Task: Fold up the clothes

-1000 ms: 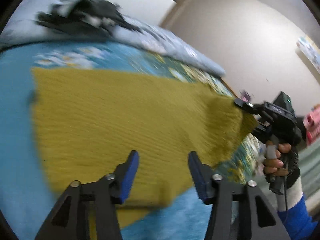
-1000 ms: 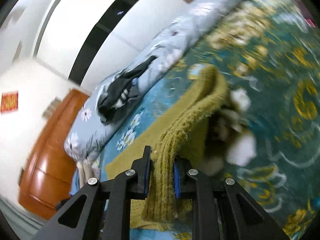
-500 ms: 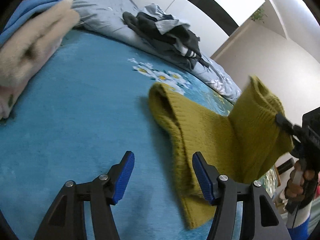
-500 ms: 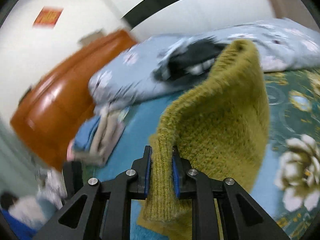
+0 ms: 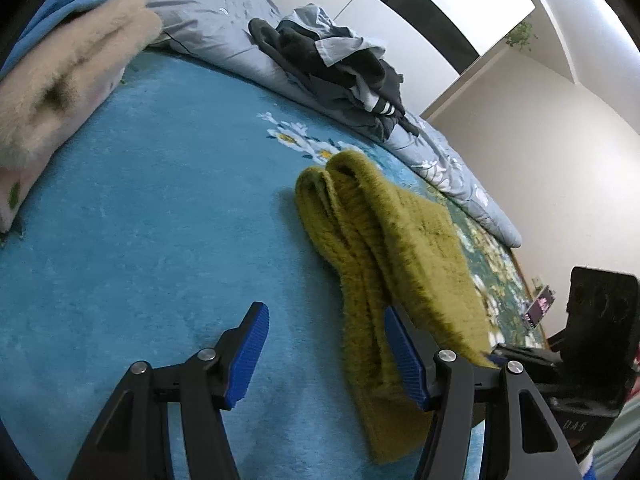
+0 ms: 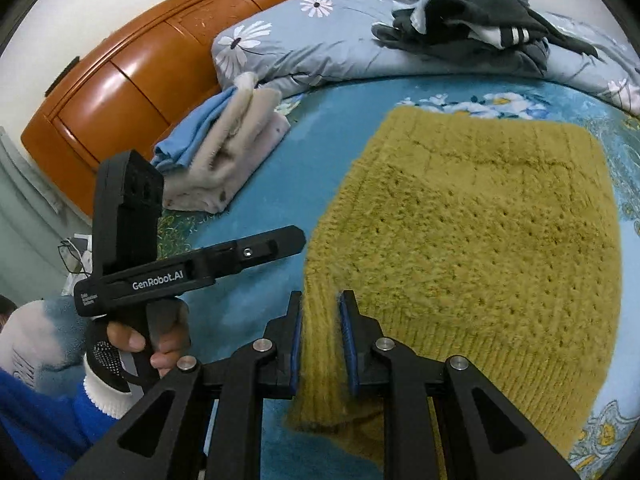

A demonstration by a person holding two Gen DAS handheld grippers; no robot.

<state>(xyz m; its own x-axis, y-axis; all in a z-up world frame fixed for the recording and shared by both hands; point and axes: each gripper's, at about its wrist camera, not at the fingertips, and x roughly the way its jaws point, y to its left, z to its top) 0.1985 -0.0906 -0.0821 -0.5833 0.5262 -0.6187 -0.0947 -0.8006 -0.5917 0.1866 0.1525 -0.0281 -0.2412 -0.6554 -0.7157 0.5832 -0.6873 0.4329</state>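
Since a second ago the mustard-yellow knitted sweater (image 6: 472, 216) has been folded over onto itself on the blue floral bedspread (image 5: 140, 240); the right gripper (image 6: 322, 336) pinches its near edge, and the left gripper (image 5: 324, 352) stands wide, empty.

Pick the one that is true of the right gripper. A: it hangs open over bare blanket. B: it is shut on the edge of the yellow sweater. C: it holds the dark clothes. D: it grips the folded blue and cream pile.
B: the right gripper has its blue pads clamped on an edge of the yellow sweater.

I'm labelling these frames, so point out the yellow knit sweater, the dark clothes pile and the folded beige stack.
yellow knit sweater (image 6: 500, 216), right wrist view, middle of knit top layer
dark clothes pile (image 5: 340, 64), left wrist view, dark middle garment
folded beige stack (image 6: 228, 156), right wrist view, fluffy beige fold
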